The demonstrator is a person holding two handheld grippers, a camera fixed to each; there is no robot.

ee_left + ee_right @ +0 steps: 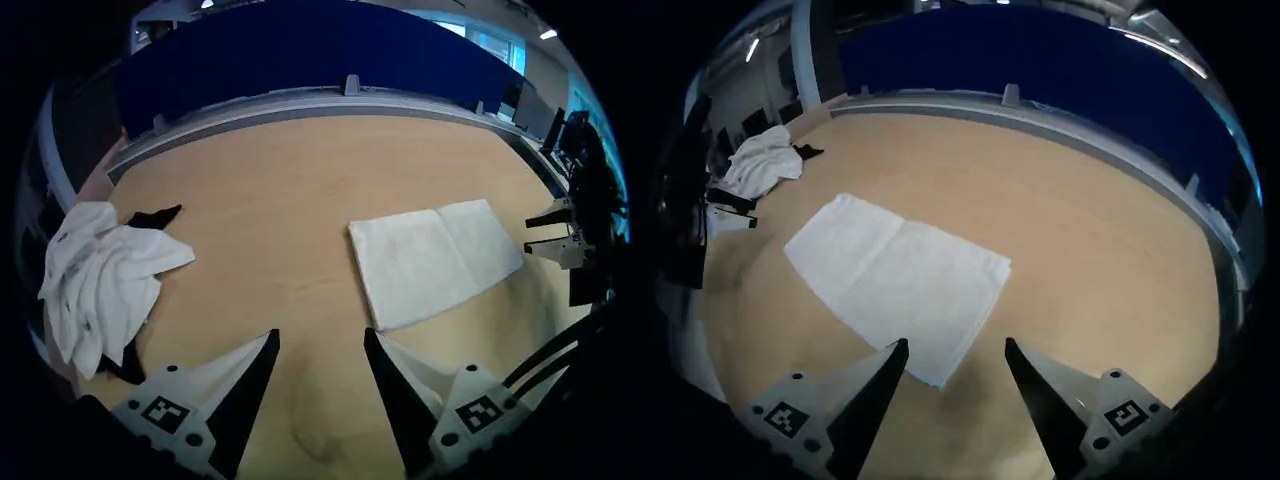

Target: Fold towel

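A white towel lies flat on the wooden desk, folded, with a crease line across it. In the left gripper view it sits right of my left gripper, which is open and holds nothing above bare wood. In that view my right gripper stands open just beyond the towel's right edge. In the right gripper view the towel spreads just ahead of my open right gripper, its near corner between the fingertips. The left gripper is seen small at the towel's left side.
A crumpled heap of white towels lies at the desk's left edge, with a black cloth beside it. In the right gripper view the heap sits far left. A blue partition with a grey rail closes the desk's back.
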